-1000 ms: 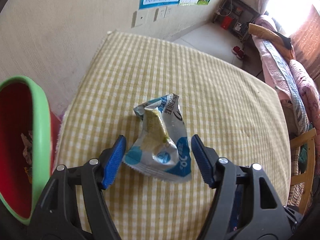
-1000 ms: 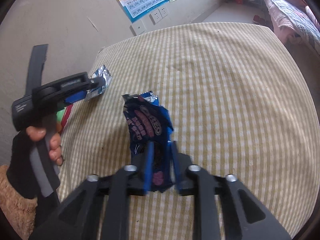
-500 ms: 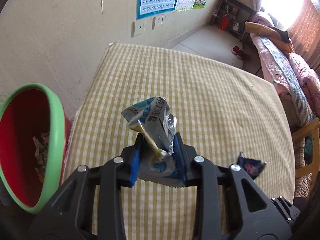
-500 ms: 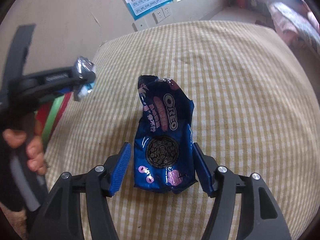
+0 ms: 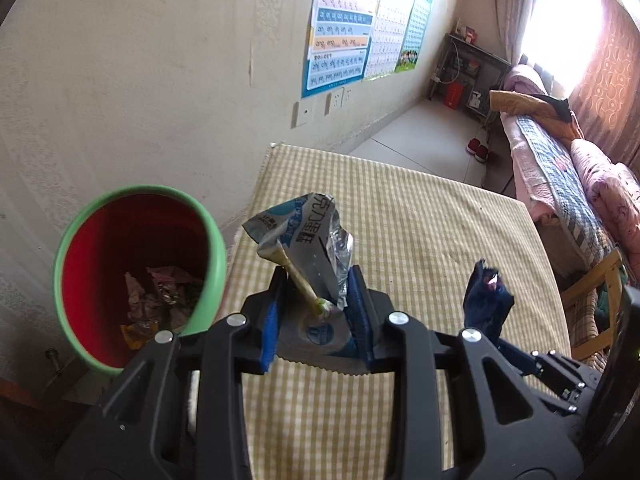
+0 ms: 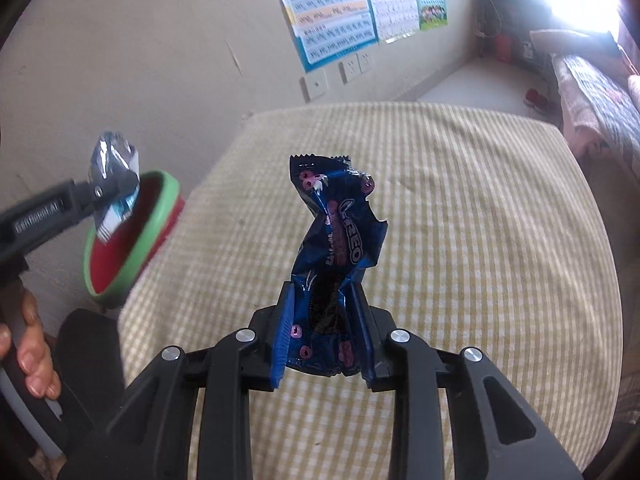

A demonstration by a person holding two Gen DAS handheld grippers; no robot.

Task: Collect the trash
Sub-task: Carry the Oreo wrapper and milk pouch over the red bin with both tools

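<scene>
Presently noted:
Left gripper: clamped on silver-blue wrapper, held beside bin rim.
Right gripper: just closed on Oreo packet, lifted clear above checked tabletop.

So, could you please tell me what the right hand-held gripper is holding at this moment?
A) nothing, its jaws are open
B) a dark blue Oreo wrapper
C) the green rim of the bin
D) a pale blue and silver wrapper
B: in the right wrist view the right hand-held gripper has its blue pads pressed on the dark blue Oreo wrapper, which is lifted off the checked tablecloth.
</scene>
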